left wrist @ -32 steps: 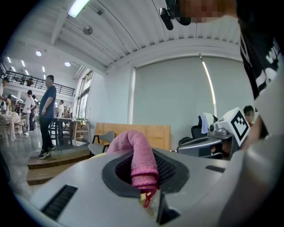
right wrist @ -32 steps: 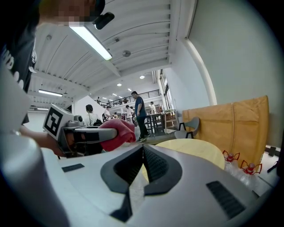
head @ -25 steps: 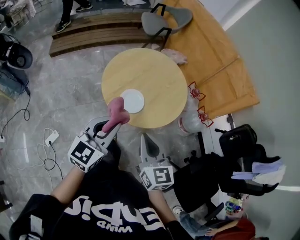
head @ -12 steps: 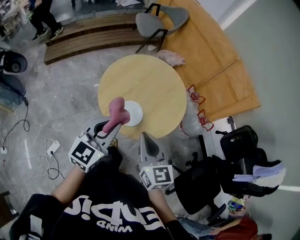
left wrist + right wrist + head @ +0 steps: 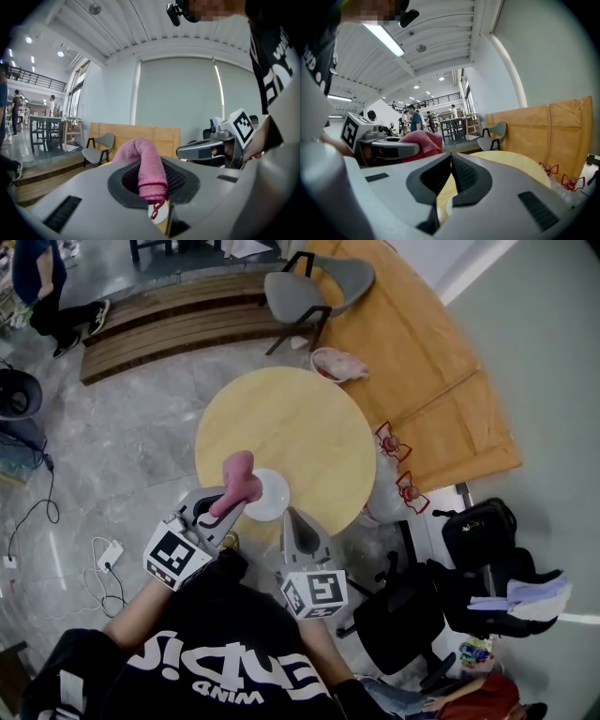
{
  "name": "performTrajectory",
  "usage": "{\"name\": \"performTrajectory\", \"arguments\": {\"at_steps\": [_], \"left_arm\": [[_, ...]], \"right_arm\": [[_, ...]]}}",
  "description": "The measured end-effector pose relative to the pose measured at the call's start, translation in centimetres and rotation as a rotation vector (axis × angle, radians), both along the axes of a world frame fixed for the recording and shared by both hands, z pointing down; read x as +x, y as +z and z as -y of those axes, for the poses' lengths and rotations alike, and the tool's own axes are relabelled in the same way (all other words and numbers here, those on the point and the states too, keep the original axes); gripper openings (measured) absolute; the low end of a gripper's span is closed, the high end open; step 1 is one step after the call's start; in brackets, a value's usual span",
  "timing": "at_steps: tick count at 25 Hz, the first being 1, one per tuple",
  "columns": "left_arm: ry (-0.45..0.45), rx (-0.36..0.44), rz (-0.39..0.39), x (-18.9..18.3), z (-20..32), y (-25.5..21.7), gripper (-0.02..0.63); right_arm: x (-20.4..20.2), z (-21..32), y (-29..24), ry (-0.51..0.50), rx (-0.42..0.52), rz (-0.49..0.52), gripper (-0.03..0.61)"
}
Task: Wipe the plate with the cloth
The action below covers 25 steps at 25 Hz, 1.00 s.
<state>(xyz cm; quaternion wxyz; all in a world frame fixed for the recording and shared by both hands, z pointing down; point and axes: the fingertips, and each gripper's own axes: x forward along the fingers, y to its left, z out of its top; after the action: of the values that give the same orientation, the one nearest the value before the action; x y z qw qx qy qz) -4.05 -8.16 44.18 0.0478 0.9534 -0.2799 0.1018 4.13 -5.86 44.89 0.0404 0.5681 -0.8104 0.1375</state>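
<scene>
Two grippers flank a white plate (image 5: 272, 496) that lies on the near edge of a round table (image 5: 291, 418), with wiping not yet begun as I judge it. At the plate's left rim, my left gripper (image 5: 228, 504) has its jaws clamped tight on the lower end of a pink cloth (image 5: 239, 472). The cloth rises from the pads in a bent roll and arches forward over the plate's left side, and I cannot tell whether it touches the plate. The cloth looks soft, light and limp. It should fold and drag rather than push, so I judge the low grip right: it leaves a free bulge to press flat on the plate. The plate looks stiff, smooth and breakable, and likely to slide on the bare wood when rubbed. Its rim, on the side away from the cloth, seems the place to steady it. Just beside the plate's near right edge, my right gripper (image 5: 290, 516) points toward the plate with its jaws pressed together and nothing between them. It would have to open before it could pinch that rim. From that gripper's own view the plate shows only as a pale sliver low between the jaws, too small to be sure of.
</scene>
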Motion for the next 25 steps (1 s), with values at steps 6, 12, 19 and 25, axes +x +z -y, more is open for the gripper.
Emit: {"name": "performTrajectory", "arguments": {"at_steps": [6,12,19,25], "left_arm": [[0.053,-0.025,0.019,-0.9,3.3,1.9,0.048],[0.109,-0.093,0.044,0.3,4.9,4.5,0.048],[0.093,-0.110,0.069,1.4,6.2,6.7,0.048],[0.070,-0.144,0.076,2.0,6.7,8.1,0.048]], "right_arm": [[-0.6,3.3,1.0,0.042,-0.025,-0.025,0.023],[1.5,4.1,4.5,0.077,-0.123,-0.080,0.023],[4.3,5.1,11.9,0.064,-0.290,-0.091,0.023],[5.6,6.2,18.0,-0.023,-0.426,-0.143,0.023]]}}
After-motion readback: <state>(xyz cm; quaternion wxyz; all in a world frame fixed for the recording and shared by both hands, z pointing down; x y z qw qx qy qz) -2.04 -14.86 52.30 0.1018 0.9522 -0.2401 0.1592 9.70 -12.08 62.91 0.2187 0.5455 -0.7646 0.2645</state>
